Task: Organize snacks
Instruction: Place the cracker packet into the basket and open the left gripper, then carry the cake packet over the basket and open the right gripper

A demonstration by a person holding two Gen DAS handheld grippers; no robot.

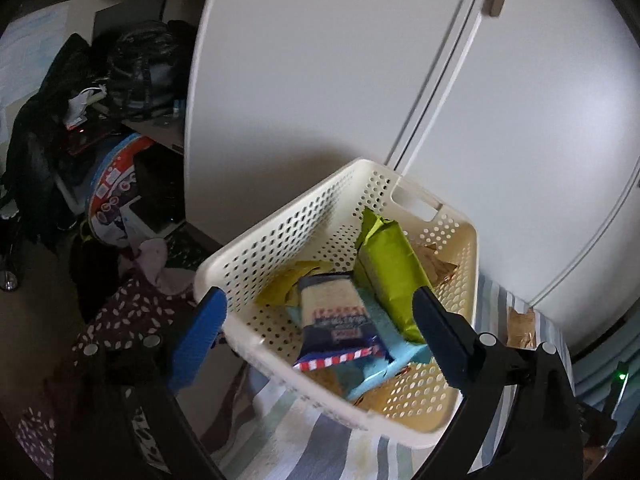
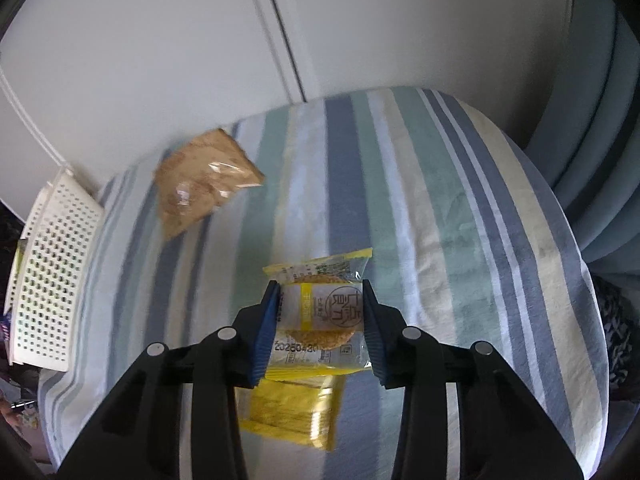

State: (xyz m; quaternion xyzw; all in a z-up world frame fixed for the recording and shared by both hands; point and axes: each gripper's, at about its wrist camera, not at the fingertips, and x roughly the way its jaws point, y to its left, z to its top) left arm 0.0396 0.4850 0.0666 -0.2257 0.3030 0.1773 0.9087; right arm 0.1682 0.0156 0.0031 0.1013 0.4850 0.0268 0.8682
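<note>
Plastic basket between the wide-spread left gripper jaws already holds several snacks; the right gripper clamps a cookie packet, two packets left beyond.

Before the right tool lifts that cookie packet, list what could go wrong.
1. The right tool pinches the yellow cookie packet by its slippery film sides; it may slip out or the cookie may crack.
2. A second yellow packet lies directly beneath and could drag along.
3. The white basket looks tilted by the bed's edge; adding more could tip it.
</note>
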